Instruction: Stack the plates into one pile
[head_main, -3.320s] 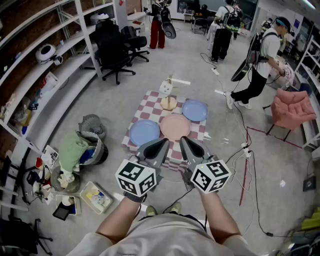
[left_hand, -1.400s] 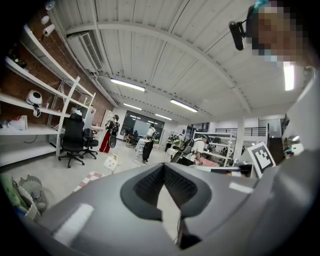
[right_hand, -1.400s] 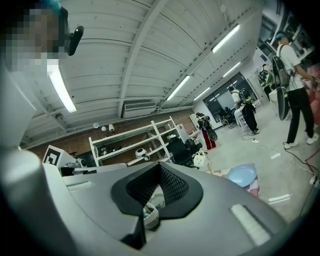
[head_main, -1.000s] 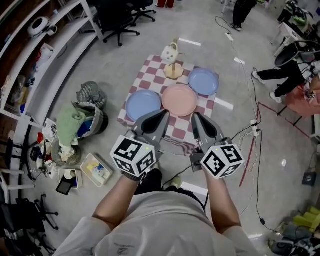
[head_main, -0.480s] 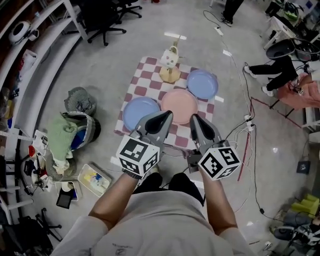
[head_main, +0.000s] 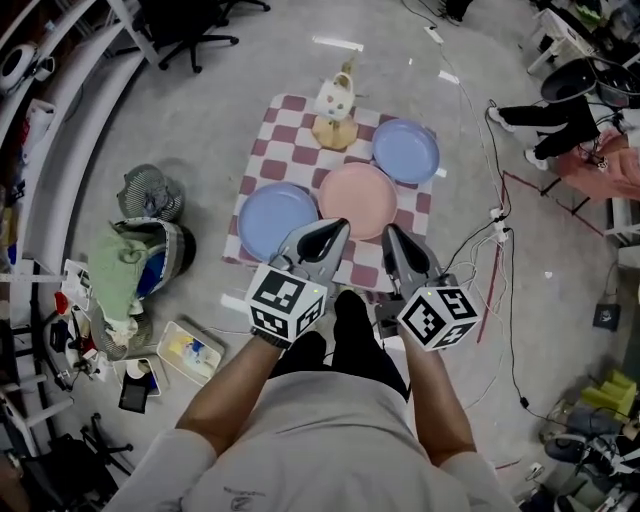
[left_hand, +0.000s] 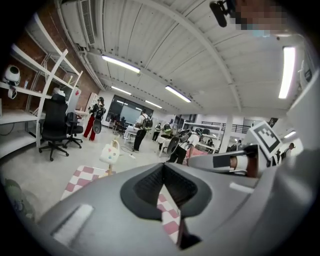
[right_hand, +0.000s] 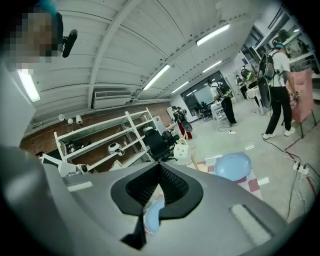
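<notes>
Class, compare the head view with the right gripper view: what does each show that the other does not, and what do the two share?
Only the head view shows the person's forearms and the basket of green cloth on the floor. Only the right gripper view shows the ceiling lights and the jaws of the right gripper close up, shut with nothing between them. Both show the checkered cloth, the far blue plate and the white ornament on its wooden stand.
</notes>
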